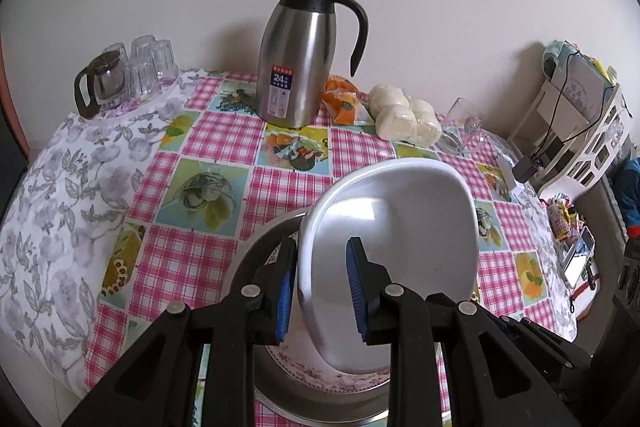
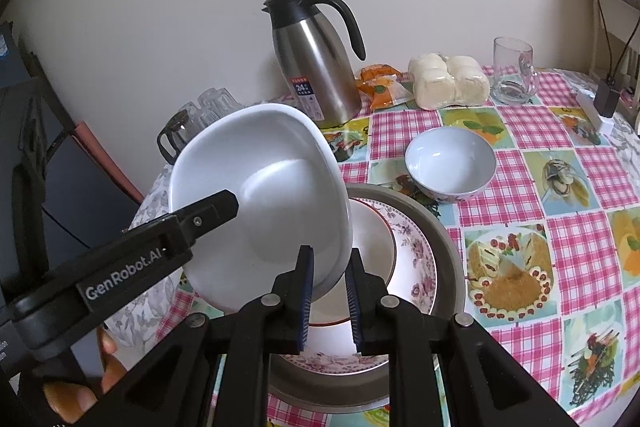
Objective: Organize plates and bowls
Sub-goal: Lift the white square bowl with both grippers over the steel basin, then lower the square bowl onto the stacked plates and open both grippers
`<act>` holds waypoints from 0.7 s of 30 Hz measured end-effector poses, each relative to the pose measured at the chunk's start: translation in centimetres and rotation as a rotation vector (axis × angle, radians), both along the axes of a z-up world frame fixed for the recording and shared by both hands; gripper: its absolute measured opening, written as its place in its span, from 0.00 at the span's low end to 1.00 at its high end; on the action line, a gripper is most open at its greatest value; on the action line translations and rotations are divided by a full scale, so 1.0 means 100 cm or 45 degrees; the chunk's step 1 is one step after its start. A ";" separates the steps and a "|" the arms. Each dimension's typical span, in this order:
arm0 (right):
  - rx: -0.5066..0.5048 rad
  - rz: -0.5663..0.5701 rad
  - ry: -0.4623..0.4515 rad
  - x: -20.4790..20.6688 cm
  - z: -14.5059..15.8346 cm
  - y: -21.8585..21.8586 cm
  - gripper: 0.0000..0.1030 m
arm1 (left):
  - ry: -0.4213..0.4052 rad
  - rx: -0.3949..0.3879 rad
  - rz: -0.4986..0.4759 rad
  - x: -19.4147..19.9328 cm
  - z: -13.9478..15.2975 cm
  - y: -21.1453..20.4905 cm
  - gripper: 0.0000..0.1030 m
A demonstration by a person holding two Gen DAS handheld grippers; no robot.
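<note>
A white, rounded-square bowl (image 1: 400, 227) (image 2: 260, 187) hangs tilted above a floral plate (image 2: 416, 259) that lies in a metal basin (image 2: 452, 251). My left gripper (image 1: 322, 283) is shut on the bowl's left rim, one pad outside and one inside. One of its fingers (image 2: 208, 211) reaches into the bowl in the right wrist view. My right gripper (image 2: 330, 295) is shut on the bowl's lower right rim. A small white bowl (image 2: 448, 163) with a patterned outside stands on the checked tablecloth behind the basin.
A steel thermos jug (image 1: 296, 67) stands at the back, with an orange packet (image 2: 378, 87), wrapped buns (image 2: 448, 79) and a glass mug (image 2: 514, 71) to its right. A glass teapot and tumblers (image 1: 128, 75) sit back left. A white rack (image 1: 580, 131) borders the table's right.
</note>
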State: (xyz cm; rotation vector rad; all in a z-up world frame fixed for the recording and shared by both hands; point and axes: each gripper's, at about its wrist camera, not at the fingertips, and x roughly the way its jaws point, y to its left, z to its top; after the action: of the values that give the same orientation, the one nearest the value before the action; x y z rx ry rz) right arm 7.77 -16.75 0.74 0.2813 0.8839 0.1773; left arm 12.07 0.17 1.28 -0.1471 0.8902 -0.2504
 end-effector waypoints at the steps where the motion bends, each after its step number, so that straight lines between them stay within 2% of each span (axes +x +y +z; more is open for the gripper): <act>1: -0.002 -0.002 0.005 0.001 -0.001 0.000 0.18 | 0.009 -0.003 -0.002 0.001 -0.001 0.000 0.25; 15: -0.023 -0.036 0.101 0.010 -0.018 -0.005 0.18 | 0.144 0.007 -0.015 0.012 -0.025 -0.007 0.26; 21: -0.037 -0.045 0.114 0.011 -0.021 -0.007 0.18 | 0.158 0.014 -0.025 0.012 -0.028 -0.012 0.25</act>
State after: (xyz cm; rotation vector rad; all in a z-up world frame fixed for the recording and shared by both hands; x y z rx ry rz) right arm 8.90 -17.43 -1.39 0.2792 0.9691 0.1199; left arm 13.29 -0.99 -1.54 -0.1453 1.0162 -0.2567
